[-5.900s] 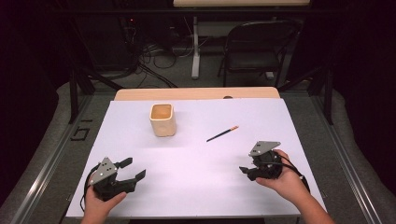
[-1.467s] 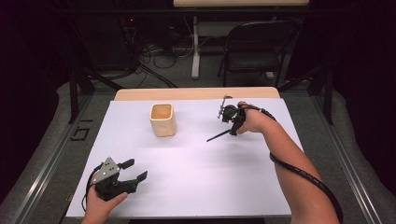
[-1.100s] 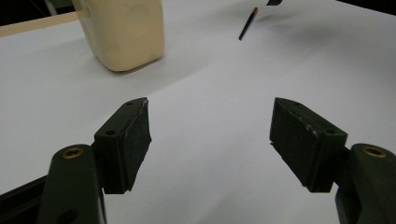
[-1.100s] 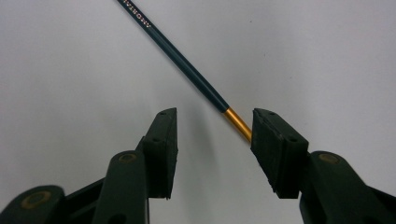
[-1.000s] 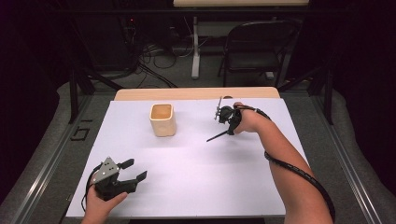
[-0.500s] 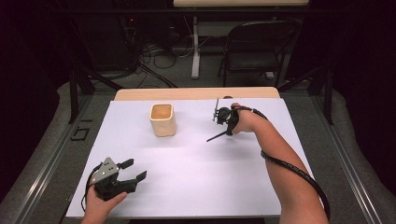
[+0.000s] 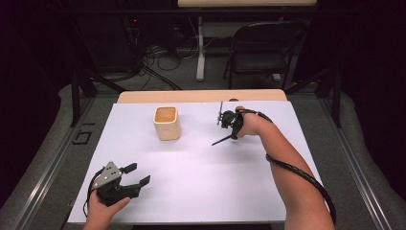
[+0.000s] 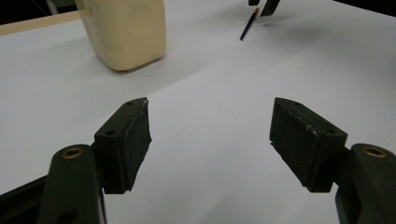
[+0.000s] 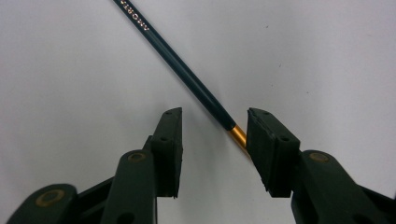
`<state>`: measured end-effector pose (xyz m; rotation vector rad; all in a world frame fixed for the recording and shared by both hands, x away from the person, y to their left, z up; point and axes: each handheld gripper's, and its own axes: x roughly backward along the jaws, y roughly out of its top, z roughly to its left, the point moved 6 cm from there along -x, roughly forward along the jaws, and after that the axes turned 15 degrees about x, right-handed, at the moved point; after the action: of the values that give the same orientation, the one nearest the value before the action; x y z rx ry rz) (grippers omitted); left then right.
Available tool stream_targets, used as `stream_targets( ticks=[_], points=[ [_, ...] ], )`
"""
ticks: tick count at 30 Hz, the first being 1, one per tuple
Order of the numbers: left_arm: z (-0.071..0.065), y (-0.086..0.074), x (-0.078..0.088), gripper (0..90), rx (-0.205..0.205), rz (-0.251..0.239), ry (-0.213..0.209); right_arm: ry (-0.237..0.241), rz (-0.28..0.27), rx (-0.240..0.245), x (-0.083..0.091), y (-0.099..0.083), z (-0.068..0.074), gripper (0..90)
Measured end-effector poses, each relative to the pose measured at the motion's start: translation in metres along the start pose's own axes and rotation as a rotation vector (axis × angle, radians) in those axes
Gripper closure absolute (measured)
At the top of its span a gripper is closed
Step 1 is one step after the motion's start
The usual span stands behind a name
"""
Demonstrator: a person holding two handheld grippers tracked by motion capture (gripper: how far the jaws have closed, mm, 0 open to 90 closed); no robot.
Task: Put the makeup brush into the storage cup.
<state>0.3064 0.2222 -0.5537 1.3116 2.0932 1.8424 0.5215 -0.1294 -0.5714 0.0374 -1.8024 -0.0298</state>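
A dark pencil (image 7: 221, 140) with a gold ferrule lies on the white table cover (image 7: 215, 187), right of a cream cup (image 7: 167, 123). My right gripper (image 7: 233, 134) points down over the pencil's right end. In the right gripper view the pencil (image 9: 177, 65) runs between the jaws of that gripper (image 9: 215, 117). The ferrule lies against the right pad and a gap remains at the left pad. These jaws have just been closing around the pencil. My left gripper (image 7: 139, 173) rests at the front left, open and empty (image 8: 210, 116). Ahead of it stand the cup (image 8: 126, 30) and the pencil (image 8: 247, 29).
A strip of bare wooden tabletop (image 7: 201, 96) shows beyond the white cover. A folding chair (image 7: 263, 48) and floor cables stand behind the table. The right gripper's cable (image 7: 306, 179) trails along the forearm.
The right hand has left the front right of the table and gone to the pencil. In the last second it crept slightly left over the pencil's end. The left gripper has stayed put.
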Motion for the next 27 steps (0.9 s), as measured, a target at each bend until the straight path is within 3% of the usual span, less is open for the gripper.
stream_targets(
  ticks=[13, 16, 17, 21, 27],
  points=[
    [0.001, 0.000, 0.000, 28.9, 0.005, -0.001, 0.002, 0.020, 0.022, 0.008, -0.003, 0.000, -0.003, 58.7],
    [0.001, 0.000, 0.000, 28.9, 0.004, 0.001, 0.002, 0.025, 0.020, 0.012, -0.006, 0.002, -0.003, 59.4],
    [0.001, 0.000, 0.000, 28.9, 0.005, 0.001, 0.002, 0.011, -0.006, 0.010, -0.009, 0.003, -0.003, 59.8],
    [0.001, -0.001, 0.000, 28.8, 0.007, -0.001, 0.001, 0.034, 0.029, 0.020, -0.008, 0.004, -0.003, 60.9],
    [0.001, -0.001, 0.000, 28.8, 0.007, 0.000, 0.000, 0.041, 0.027, 0.029, -0.010, 0.005, -0.003, 63.4]
  ],
)
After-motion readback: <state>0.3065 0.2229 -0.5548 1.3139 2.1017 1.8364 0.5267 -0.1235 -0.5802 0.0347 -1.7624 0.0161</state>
